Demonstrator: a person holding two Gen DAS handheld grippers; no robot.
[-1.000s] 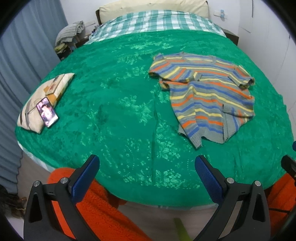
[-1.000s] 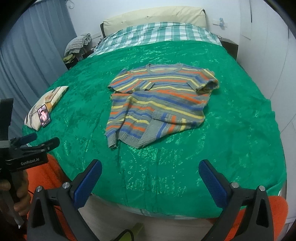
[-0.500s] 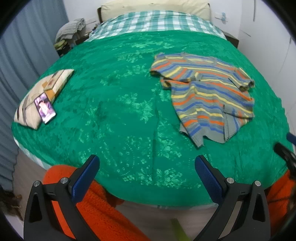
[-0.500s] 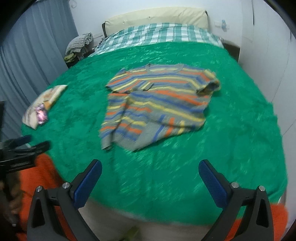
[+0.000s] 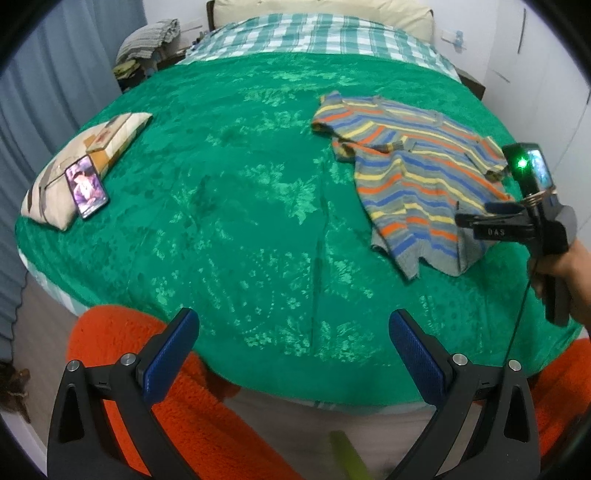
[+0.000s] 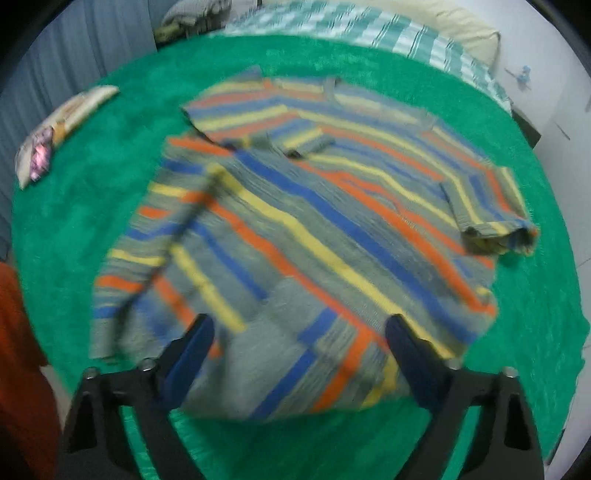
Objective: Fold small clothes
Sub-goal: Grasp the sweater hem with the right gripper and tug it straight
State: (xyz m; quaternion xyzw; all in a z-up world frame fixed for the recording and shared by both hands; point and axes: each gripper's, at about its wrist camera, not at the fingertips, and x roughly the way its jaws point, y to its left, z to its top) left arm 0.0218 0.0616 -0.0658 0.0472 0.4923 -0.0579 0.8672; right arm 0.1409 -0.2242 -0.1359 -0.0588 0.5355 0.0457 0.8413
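A small striped sweater [image 5: 413, 177] in grey, blue, orange and yellow lies spread on the green bedspread [image 5: 240, 206], right of the middle. In the right wrist view the sweater [image 6: 314, 229] fills the frame, its hem folded up at the near edge. My right gripper [image 6: 299, 347] is open, its blue-padded fingers just above the sweater's lower hem. It also shows in the left wrist view [image 5: 491, 218], hovering over the hem. My left gripper [image 5: 291, 343] is open and empty near the bed's front edge, well left of the sweater.
A small pillow [image 5: 85, 162] with a phone [image 5: 86, 186] on it lies at the bed's left edge. A checked blanket [image 5: 317, 35] and cream pillow sit at the head. An orange rug [image 5: 122, 343] lies on the floor by the bed. Curtains hang on the left.
My right gripper has moved forward over the bed to the sweater's hem, with motion blur. My left gripper has edged slightly nearer the bed. Both stay open.
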